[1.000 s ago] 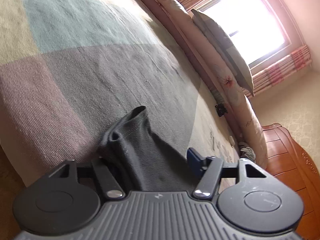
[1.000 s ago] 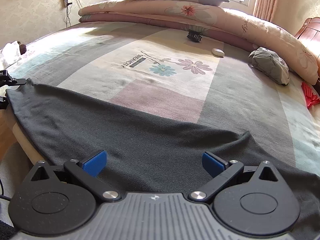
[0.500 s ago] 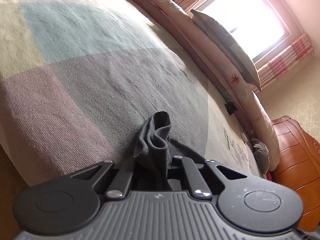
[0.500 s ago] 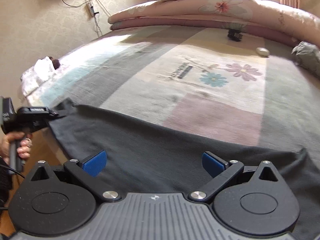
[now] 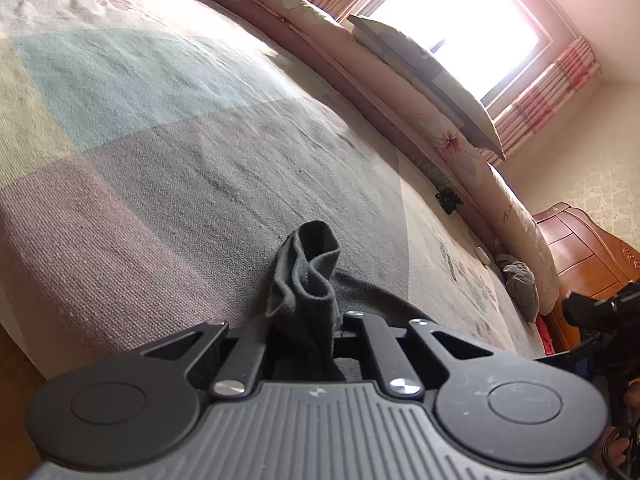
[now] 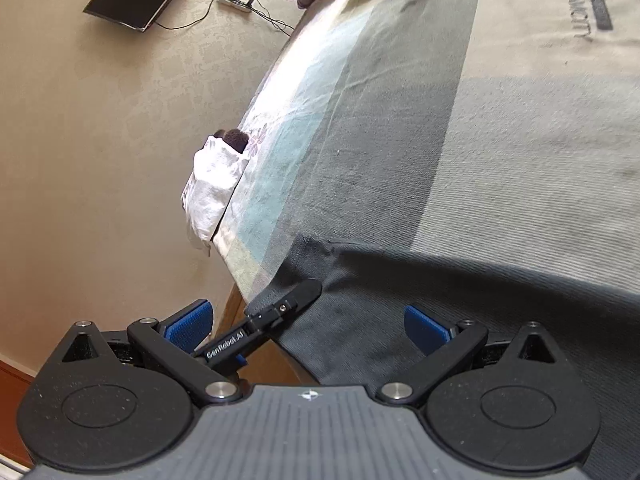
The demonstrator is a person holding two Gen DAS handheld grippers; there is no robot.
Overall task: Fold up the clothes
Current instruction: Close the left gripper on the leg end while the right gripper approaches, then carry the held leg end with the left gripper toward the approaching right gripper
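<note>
A sunlit bedroom is framing the scene, a wide bed (image 5: pixel 168 168) under a coarse-woven patchwork cover of teal, grey, mauve and cream blocks running up to rolled floral bedding (image 5: pixel 400 92) and a flat pillow below a bright window (image 5: pixel 460 20).

At the left, the left gripper (image 5: pixel 308 316) is pinching a bunched corner of a dark grey garment (image 6: pixel 460 300); its fingers are drawn narrow on the cloth, and a crumpled tuft is standing up just beyond the tips. From there the soft, finely ribbed knit is trailing off to the right of those fingers, along the near edge of the bed.

At the right, the right gripper (image 6: pixel 308 328) is hovering with its blue-padded fingers (image 6: pixel 188 322) spread wide and gripping nothing. The garment's long edge is lying straight ahead of these fingers and running on to their right, its raw corner just beyond the left pad, where the other gripper's black tip is also resting on the cloth. The left hand is thus already on the fabric; the right, by this judgement, is the free one nearest the loose edge.
</note>
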